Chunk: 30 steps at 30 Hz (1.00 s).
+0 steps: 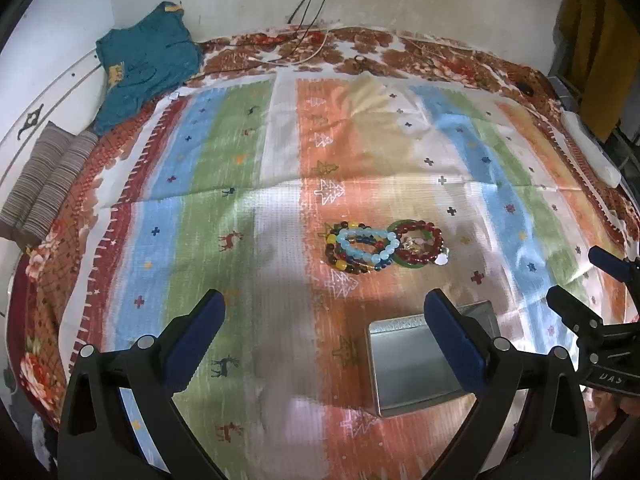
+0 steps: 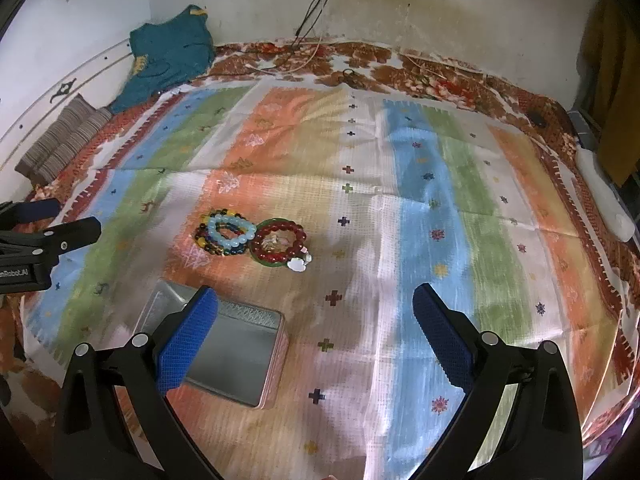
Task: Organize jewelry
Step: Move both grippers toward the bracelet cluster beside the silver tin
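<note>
Ahead of both claws, on the orange band of the striped cloth [image 1: 248, 184], lies the jewelry: a light-blue bead bracelet [image 1: 370, 245] stacked on multicoloured bead bracelets [image 1: 340, 256], touching a dark-red bead bracelet [image 1: 424, 240] that rests on a green bangle [image 1: 404, 265]; a small white charm [image 1: 440, 259] sits at the red bracelet's near edge. Nearer than the pile stands an open metal tin [image 1: 404, 368], its silver interior bare. Left wrist view: the left claw [image 1: 324, 340] is spread wide, gripping nothing; the jewelry lies ahead, slightly toward its right finger, whose blue pad overlaps the tin. Right wrist view: the right claw [image 2: 316, 340] is likewise spread and empty; the jewelry [image 2: 252, 240] lies ahead beyond its left finger, the tin [image 2: 236, 360] partly behind that finger's pad. Legible writing: "DAS" on the right claw body in the left view; "nRobot.AI" on the left claw body [image 2: 24, 272] in the right view. Farther off, by the wall, lies a teal garment [image 1: 148, 64].
</note>
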Each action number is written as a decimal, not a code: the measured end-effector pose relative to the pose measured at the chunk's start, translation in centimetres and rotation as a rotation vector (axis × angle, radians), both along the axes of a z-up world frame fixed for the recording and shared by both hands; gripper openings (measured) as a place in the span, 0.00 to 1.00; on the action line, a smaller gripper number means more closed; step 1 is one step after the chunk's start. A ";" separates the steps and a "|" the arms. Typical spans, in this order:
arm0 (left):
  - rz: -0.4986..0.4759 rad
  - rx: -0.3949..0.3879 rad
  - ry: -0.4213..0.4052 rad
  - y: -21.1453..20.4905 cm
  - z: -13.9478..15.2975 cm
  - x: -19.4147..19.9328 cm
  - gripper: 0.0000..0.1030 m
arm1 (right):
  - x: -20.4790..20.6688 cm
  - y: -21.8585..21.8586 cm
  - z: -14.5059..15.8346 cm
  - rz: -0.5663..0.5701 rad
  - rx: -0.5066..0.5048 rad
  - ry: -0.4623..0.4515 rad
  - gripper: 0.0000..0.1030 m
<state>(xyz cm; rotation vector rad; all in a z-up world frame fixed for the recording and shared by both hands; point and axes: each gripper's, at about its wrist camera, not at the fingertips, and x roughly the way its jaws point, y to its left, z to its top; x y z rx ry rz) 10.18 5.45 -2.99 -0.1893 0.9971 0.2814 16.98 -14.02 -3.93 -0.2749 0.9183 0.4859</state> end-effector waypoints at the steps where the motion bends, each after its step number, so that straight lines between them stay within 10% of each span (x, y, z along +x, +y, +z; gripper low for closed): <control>1: 0.002 0.005 0.005 0.0 -0.1 0.2 0.95 | 0.3 0.2 -0.2 -0.001 -0.004 0.005 0.96; 30: 0.019 0.025 0.096 1.8 -3.8 7.4 0.94 | 6.5 2.4 -3.9 -0.047 -0.033 0.107 0.96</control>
